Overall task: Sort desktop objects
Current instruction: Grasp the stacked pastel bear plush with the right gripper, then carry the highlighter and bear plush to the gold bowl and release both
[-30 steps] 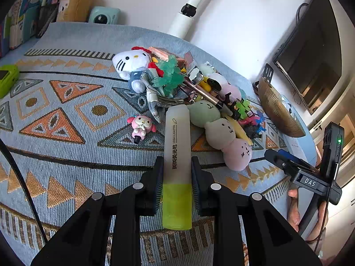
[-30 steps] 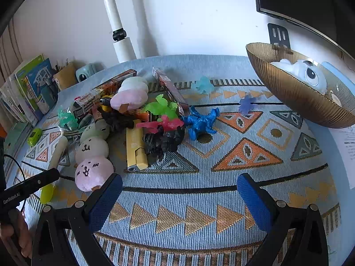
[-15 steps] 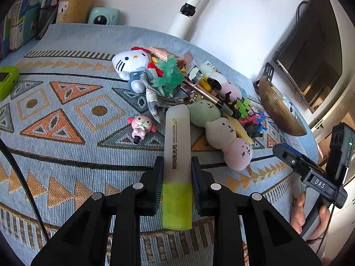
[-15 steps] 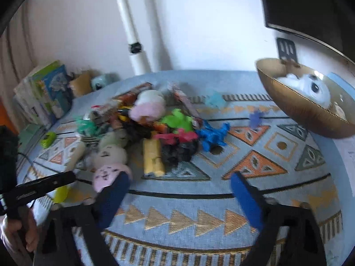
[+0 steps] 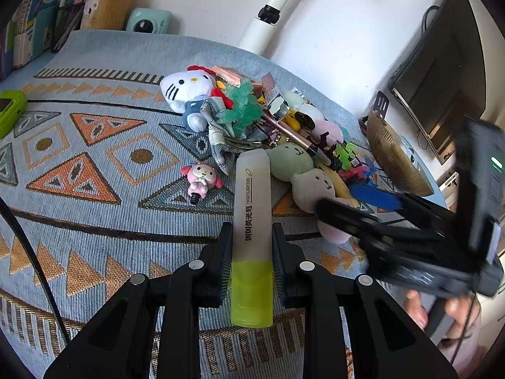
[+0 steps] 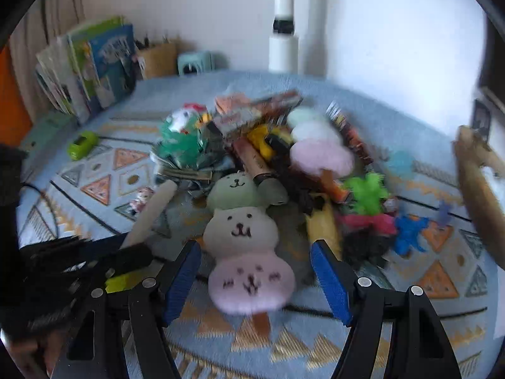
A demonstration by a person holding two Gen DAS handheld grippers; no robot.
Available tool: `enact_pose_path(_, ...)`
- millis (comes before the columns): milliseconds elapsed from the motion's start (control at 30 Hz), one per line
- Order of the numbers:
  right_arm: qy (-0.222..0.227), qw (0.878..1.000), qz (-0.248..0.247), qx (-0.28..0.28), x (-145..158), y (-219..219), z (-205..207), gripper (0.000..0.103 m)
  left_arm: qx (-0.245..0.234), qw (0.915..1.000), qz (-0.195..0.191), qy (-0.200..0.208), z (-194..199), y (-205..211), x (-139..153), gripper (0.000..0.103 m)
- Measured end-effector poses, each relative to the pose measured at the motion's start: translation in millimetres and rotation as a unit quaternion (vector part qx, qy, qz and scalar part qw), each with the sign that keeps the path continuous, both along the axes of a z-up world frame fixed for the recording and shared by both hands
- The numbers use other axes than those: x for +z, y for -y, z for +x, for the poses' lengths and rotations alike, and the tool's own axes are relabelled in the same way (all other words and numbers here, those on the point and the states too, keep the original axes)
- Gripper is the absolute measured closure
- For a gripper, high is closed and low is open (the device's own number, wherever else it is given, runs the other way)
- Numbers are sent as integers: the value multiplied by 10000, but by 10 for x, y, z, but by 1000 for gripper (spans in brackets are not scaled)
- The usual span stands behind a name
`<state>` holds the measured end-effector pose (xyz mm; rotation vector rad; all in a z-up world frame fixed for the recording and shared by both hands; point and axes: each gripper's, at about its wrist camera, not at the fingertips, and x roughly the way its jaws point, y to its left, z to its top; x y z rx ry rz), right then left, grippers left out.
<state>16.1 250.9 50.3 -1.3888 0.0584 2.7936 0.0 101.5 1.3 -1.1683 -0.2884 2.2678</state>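
The left gripper [image 5: 251, 252] pinched a yellow-green highlighter pen with a frosted white cap [image 5: 251, 221] between its black jaws, cap pointing toward the heap of toys on the tabletop's blue patterned cloth [image 5: 79, 164]. The right gripper [image 6: 255, 279], its blue-padded jaws closing but not yet touching anything, hovered over a plush skewer of three soft faces in green, cream and pink [image 6: 243, 237]. A gold bowl [image 5: 391, 154] stood well apart at the right edge of the tabletop.
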Motion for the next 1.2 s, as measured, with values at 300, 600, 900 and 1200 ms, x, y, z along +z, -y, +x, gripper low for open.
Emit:
enact_pose_path(300, -46, 9991, 368, 207, -163, 164, 15, 54, 2, 10000, 47, 19, 7, 9, -1, 82)
enact_pose_path(600, -7, 9998, -77, 181, -148, 113, 1035, 54, 1, 10000, 36, 14, 2, 14, 1, 82)
enact_pose_path(900, -541, 9878, -1321, -617, -103, -478, 1865, 54, 7, 10000, -14, -8, 2, 6, 4, 82)
enact_pose_path(1200, -1265, 9508, -2440, -1433, 203, -1256, 2360, 54, -330, 9982, 89, -485, 359, -217, 414, 83)
